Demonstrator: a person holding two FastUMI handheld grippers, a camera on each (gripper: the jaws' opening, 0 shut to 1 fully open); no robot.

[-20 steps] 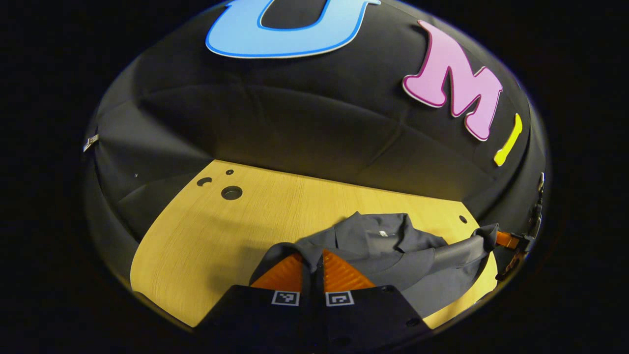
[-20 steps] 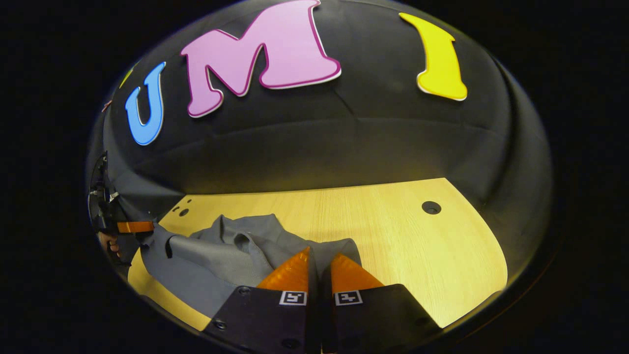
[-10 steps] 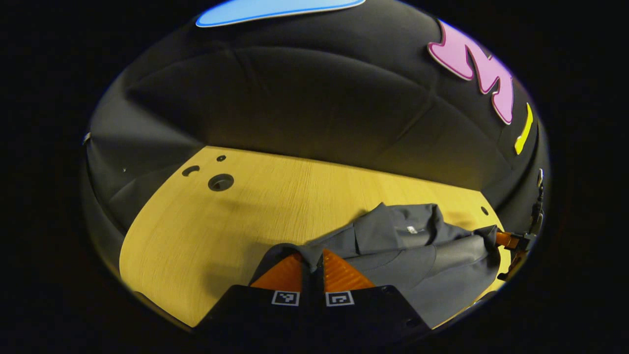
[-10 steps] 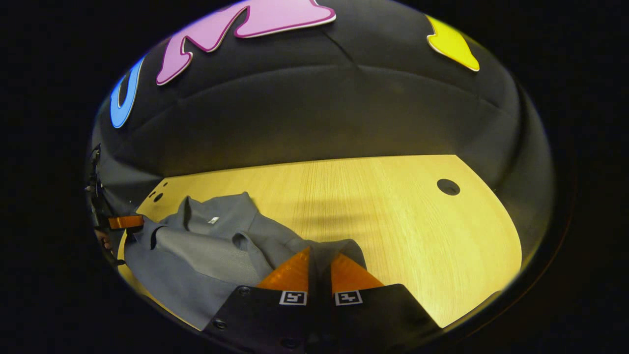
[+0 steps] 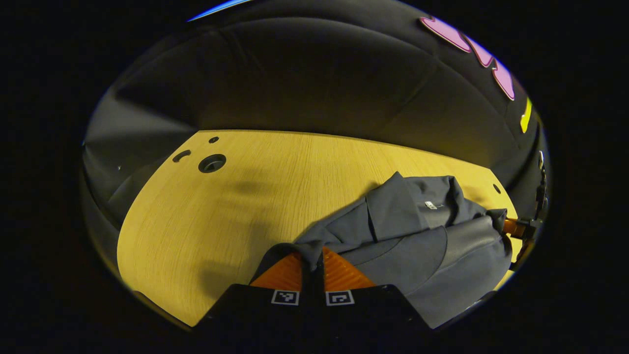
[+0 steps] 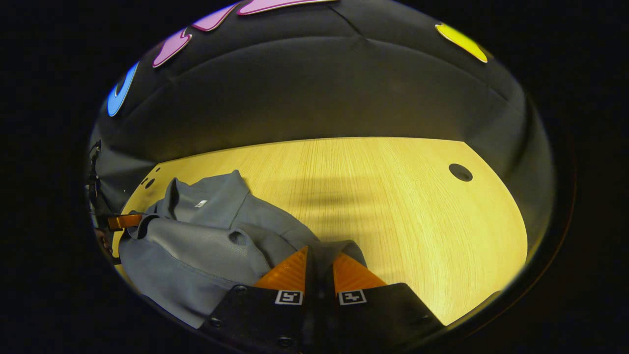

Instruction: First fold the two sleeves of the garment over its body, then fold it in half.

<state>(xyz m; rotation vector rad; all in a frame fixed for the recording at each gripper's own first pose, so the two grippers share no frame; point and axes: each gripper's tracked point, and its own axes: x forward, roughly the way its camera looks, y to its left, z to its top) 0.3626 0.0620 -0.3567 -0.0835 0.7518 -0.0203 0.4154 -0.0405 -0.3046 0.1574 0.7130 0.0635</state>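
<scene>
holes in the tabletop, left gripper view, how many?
4: three clustered at the table's far left corner, a big round hole, a slot and a small hole; one small hole far right. The garment may hide more.

Light wood-grain table [image 5: 275, 187] with round holes near far corners [image 5: 212, 163]; grey garment [image 5: 417, 236] lies bunched on it, collar toward far edge.

Garment [image 5: 417, 246] near hem cut off at lower edge, both views. Cloth edge hidden between left gripper [image 5: 312, 258] fingers. Far gripper [image 6: 123, 221] partly behind fabric. Small tag [image 5: 430, 205] at collar too small to read.
</scene>
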